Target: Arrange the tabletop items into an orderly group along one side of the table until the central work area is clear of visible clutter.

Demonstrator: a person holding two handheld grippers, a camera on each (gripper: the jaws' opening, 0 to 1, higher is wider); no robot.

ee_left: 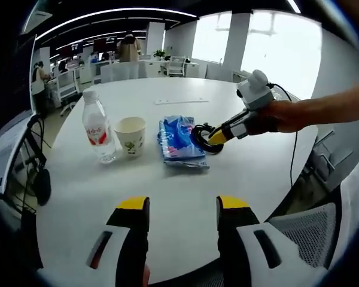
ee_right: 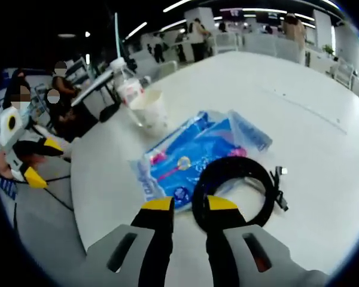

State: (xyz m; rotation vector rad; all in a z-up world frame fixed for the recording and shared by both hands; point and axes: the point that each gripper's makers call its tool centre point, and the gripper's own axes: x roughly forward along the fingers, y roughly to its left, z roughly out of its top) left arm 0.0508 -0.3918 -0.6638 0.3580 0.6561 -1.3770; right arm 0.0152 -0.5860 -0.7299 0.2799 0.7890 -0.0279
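- The right gripper [ee_right: 183,206], with yellow-tipped black jaws, is closing narrowly on the near rim of a coiled black cable [ee_right: 234,191].
- The coil is lying partly on a flat blue plastic packet [ee_right: 194,152] on the round white table [ee_right: 299,89].
- Beyond the packet, a white paper cup [ee_right: 148,107] and a clear plastic water bottle [ee_right: 125,81] are standing side by side.
- The left gripper [ee_right: 36,161] is hovering off the table edge, well away from the packet.

Grey jaws tipped in yellow, each with a dark slot, are seen on the left gripper [ee_left: 182,206] and right gripper [ee_right: 183,205].
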